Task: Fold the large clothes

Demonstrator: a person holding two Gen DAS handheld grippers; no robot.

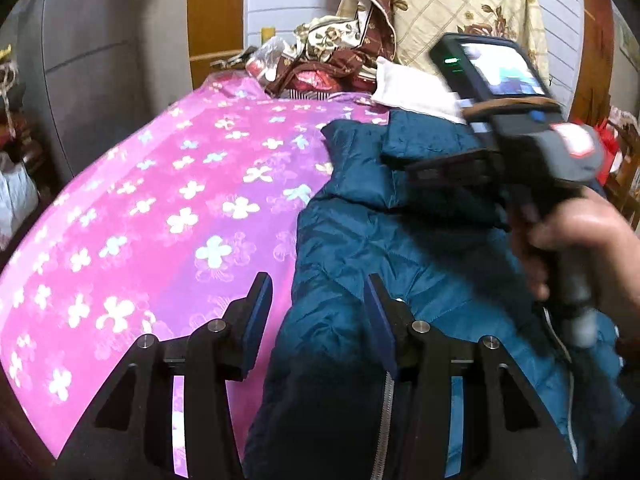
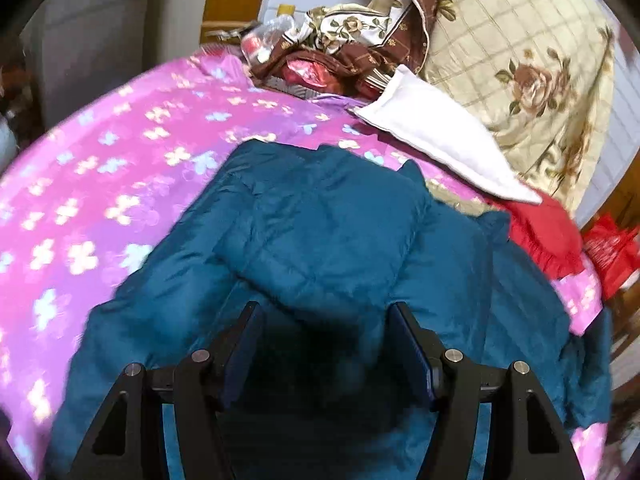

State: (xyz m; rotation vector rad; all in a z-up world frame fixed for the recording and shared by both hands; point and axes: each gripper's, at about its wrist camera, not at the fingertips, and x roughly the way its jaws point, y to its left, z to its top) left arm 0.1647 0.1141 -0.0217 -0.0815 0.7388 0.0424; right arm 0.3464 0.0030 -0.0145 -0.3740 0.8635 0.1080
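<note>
From my left wrist view, my left hand-held gripper [image 1: 318, 312] stands released over the near edge of the teal quilted jacket [image 1: 360, 240], which lies on the pink flowered bed sheet [image 1: 160, 200]; my right hand [image 1: 580, 248] carries the other tool above it. From my right wrist view, my right hand-held gripper [image 2: 324, 340] is released too, nothing between its pads, above the jacket's puffy, partly doubled-over bulk. I judge I am between folds, and next must pinch an edge with each.
</note>
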